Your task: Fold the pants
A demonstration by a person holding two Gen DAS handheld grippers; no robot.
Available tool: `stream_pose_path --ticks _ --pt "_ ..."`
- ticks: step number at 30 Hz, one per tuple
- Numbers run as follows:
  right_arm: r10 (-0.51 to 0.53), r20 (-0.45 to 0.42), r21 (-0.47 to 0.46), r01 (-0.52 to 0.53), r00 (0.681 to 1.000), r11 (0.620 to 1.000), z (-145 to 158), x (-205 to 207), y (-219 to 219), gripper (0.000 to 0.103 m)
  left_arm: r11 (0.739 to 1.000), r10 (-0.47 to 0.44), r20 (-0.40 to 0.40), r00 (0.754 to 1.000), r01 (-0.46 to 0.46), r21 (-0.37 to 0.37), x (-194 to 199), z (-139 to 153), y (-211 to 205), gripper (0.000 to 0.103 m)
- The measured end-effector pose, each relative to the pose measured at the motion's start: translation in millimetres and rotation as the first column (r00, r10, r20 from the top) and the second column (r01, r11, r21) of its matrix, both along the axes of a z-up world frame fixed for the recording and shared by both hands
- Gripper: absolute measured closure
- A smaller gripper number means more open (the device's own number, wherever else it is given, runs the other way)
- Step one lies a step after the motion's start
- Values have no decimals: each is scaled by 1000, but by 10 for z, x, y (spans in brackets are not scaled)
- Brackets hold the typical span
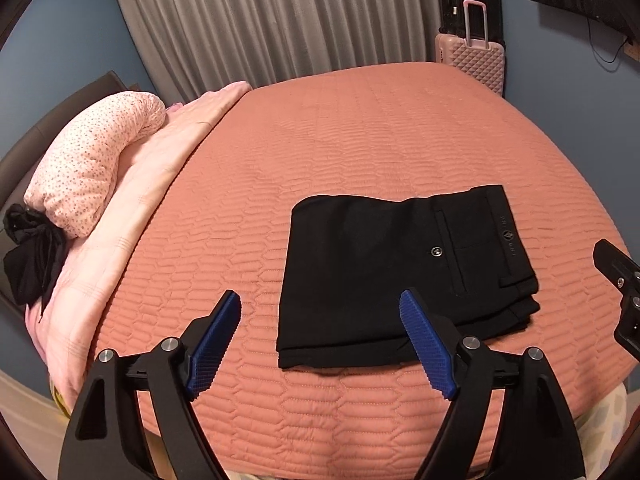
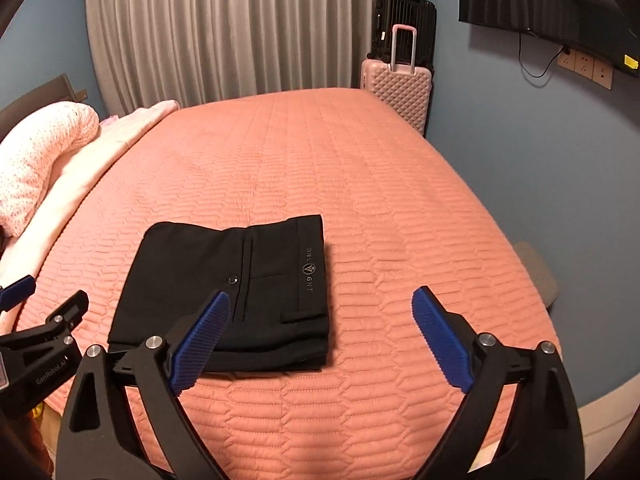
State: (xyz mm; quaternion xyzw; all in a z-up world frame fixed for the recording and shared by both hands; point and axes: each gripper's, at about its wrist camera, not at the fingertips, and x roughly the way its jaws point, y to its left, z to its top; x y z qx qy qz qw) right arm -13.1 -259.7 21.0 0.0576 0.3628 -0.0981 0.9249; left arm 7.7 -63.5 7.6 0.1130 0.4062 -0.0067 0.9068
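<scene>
Black pants (image 1: 384, 272) lie folded into a compact rectangle on the pink quilted bed (image 1: 360, 140), waistband and back pocket button to the right. They also show in the right wrist view (image 2: 224, 288). My left gripper (image 1: 324, 304) is open and empty, held above the bed's near edge at the pants' left front corner. My right gripper (image 2: 320, 304) is open and empty, above the pants' right front corner; its body shows at the right edge of the left wrist view (image 1: 620, 280). The left gripper's body shows in the right wrist view (image 2: 36, 340).
A rolled pink spotted duvet (image 1: 92, 168) and a black cloth bundle (image 1: 32, 260) lie along the bed's left side. A pink suitcase (image 2: 396, 92) and a black suitcase (image 2: 404, 20) stand past the far corner, by grey curtains (image 2: 224, 28). A wall TV (image 2: 552, 4) hangs at right.
</scene>
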Motion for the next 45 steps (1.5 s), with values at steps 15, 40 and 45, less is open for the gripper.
stream_pose_path --ticks 15,40,45 --pt "12 14 -23 -12 1000 1000 14 -143 -68 9 1000 -17 -24 1000 17 14 -256 -58 -108 23" --pt "49 -105 -43 -54 993 998 -422 333 21 8 1000 23 -129 991 -23 5 212 -568 90 23" --pt "88 -167 -41 -96 982 995 -760 721 -67 5 996 44 -171 984 -57 -72 625 -815 326 23"
